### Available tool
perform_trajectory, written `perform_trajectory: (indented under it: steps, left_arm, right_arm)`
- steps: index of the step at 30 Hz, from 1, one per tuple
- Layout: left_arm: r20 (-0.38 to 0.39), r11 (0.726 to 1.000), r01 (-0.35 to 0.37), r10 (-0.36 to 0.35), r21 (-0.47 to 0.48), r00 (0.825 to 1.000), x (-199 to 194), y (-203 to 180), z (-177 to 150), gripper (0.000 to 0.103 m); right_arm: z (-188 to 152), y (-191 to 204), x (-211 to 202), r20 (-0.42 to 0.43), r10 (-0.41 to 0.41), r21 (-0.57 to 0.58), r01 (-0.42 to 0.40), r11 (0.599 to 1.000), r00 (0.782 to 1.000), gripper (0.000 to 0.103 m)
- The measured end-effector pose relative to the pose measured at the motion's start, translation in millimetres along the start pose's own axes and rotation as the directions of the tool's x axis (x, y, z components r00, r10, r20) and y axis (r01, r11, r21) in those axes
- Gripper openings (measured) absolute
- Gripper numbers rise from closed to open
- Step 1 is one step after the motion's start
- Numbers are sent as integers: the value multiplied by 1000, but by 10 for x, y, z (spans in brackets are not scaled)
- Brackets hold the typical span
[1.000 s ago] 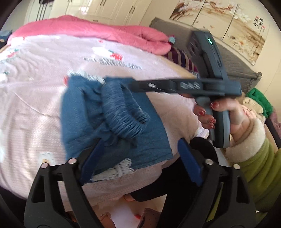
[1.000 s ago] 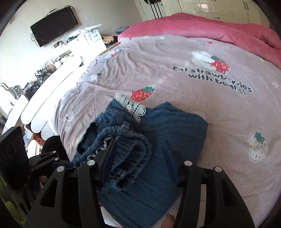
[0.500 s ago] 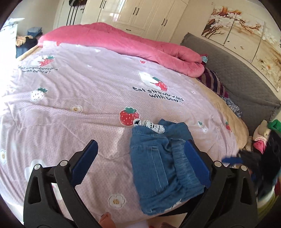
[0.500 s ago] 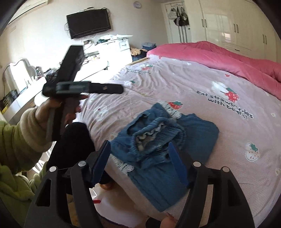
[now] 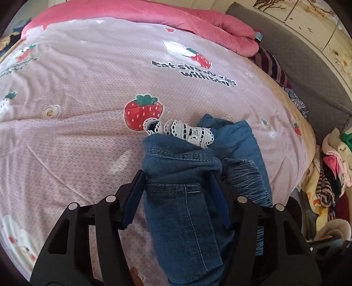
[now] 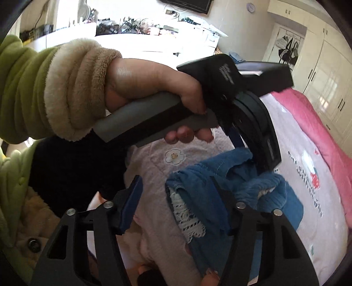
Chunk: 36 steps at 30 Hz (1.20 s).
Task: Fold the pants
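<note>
The blue denim pants (image 5: 187, 198) with white lace hems (image 5: 187, 132) lie bunched in a rough fold at the near edge of the pink strawberry bedspread (image 5: 88, 88). My left gripper (image 5: 178, 193) is open, its jaws either side of the denim fold. In the right wrist view the pants (image 6: 220, 191) lie under my right gripper (image 6: 176, 198), which is open, its right finger over the denim and lace. The left gripper's body (image 6: 253, 114), held in a hand, reaches down onto the pants from above.
A pink quilt (image 5: 154, 13) lies along the far side of the bed. A grey headboard (image 5: 308, 77) and a heap of clothes (image 5: 330, 176) are at the right. A white desk (image 6: 132, 44) with clutter stands behind the bed's edge.
My left gripper has come down from a high view of the bed onto the pants, jaws around the fold. My right gripper has moved in close behind the left hand.
</note>
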<state>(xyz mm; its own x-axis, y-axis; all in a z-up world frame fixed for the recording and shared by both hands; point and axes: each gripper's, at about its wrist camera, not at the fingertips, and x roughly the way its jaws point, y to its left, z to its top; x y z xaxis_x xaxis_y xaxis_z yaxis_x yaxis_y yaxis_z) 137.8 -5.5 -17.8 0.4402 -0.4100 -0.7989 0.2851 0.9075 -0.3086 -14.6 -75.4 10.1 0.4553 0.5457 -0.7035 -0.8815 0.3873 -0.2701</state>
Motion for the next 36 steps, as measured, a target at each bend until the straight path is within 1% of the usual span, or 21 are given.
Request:
perform_trajectory:
  steps: [1, 3, 4, 6, 8, 10, 11, 14, 15, 16, 17, 18, 19, 21, 23, 27, 28, 29, 30, 32, 36]
  left_arm:
    - [-2, 1000, 2, -2, 5, 1000, 11, 1, 7, 51]
    - [-4, 1000, 8, -8, 6, 1000, 30, 13, 23, 51]
    - [-4, 1000, 9, -9, 5, 1000, 45, 17, 33, 51]
    - [-7, 1000, 12, -12, 3, 1000, 76, 20, 48, 51]
    - [-10, 1000, 23, -23, 3, 1000, 107, 23, 50, 51]
    - [-8, 999, 36, -36, 0, 999, 121, 25, 48, 51]
    - [-7, 999, 47, -47, 0, 999, 124, 24, 45, 51]
    - [-1, 998, 55, -55, 9, 998, 142, -3, 48, 51]
    - [0, 998, 54, -54, 11, 999, 149, -10, 50, 51]
    - [2, 999, 50, -50, 14, 999, 154, -15, 50, 51]
    - [2, 999, 49, -49, 15, 999, 158, -15, 51, 51]
    - [1, 999, 50, -50, 14, 999, 160, -6, 52, 51]
    - [-2, 999, 52, -52, 11, 999, 162, 7, 59, 51]
    - [-10, 998, 56, -56, 14, 998, 168, 21, 69, 51]
    - [-15, 998, 52, -52, 24, 999, 166, 17, 75, 51]
    - [-8, 998, 34, -34, 58, 999, 140, -24, 60, 51]
    - [-5, 998, 35, -35, 57, 999, 136, -23, 59, 51]
    - [-2, 998, 36, -36, 54, 999, 137, -17, 56, 51]
    - [0, 998, 35, -35, 54, 999, 143, -12, 53, 51]
    - [3, 998, 29, -29, 57, 1000, 161, -12, 43, 51]
    - [10, 998, 32, -33, 61, 999, 161, -22, 31, 52]
  right_arm:
    - [29, -5, 62, -8, -16, -18, 16, 1000, 1000, 53]
    - [15, -13, 169, -31, -38, -44, 37, 998, 999, 38]
    - [-6, -5, 237, -53, -27, -56, 24, 998, 998, 18]
    - [-44, 16, 273, -71, 20, -60, -24, 998, 997, 10]
    - [-111, 110, 177, -72, 35, -92, -42, 995, 997, 5]
    - [-227, 182, 74, -88, 22, -139, -34, 990, 996, 4]
    - [-284, 177, 62, -101, 14, -136, -28, 990, 995, 4]
    - [-344, 83, 52, -105, 45, -61, -51, 997, 993, 4]
    - [-316, 80, 29, -99, 47, -52, -52, 997, 994, 7]
    - [-249, 91, -17, -80, 37, -51, -42, 998, 996, 10]
    - [-184, 105, -73, -49, 35, -57, -37, 998, 998, 22]
    - [-98, 145, -132, -7, 32, -81, -32, 996, 999, 28]
    - [-125, 182, -210, 16, 20, -112, -18, 994, 1000, 34]
    - [-31, 281, -173, 24, 9, -184, -4, 983, 1000, 34]
    - [42, 362, -49, 1, 7, -249, -6, 968, 1000, 34]
    - [70, 461, 284, -92, -81, -379, 40, 925, 992, 32]
    - [62, 459, 327, -114, -78, -389, 27, 921, 990, 28]
    - [49, 454, 360, -134, -71, -388, 13, 921, 988, 16]
    - [25, 443, 389, -157, -56, -378, -7, 926, 986, 16]
    - [-9, 446, 355, -167, -28, -357, -34, 933, 986, 10]
    - [-69, 427, 183, -152, -3, -310, -45, 950, 988, 8]
